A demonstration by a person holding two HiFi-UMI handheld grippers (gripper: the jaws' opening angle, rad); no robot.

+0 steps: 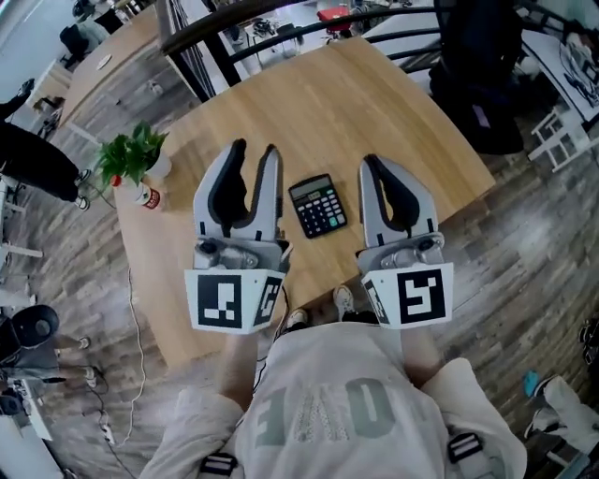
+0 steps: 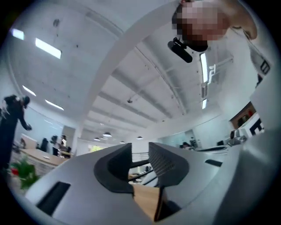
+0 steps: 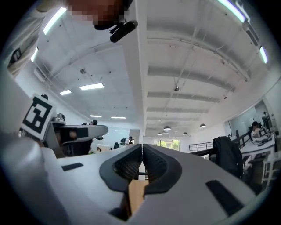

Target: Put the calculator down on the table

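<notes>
The black calculator (image 1: 317, 206) lies flat, keys up, on the round wooden table (image 1: 374, 103). It sits between my two grippers and neither touches it. My left gripper (image 1: 255, 150) is held above the table to the calculator's left, its jaws apart with nothing between them. In the left gripper view the left gripper (image 2: 139, 148) shows only the room through its gap. My right gripper (image 1: 372, 163) hovers to the calculator's right. The right gripper view shows the right gripper (image 3: 142, 148) with its ribbed pads together and nothing in them. Both point slightly upward, toward the ceiling.
A small potted plant (image 1: 131, 154) and a red-labelled bottle (image 1: 145, 196) stand at the table's left edge. A black jacket on a chair (image 1: 477, 75) is beyond the far right edge. Dark railings (image 1: 281, 28) run behind the table. A cable (image 1: 136, 309) lies on the floor.
</notes>
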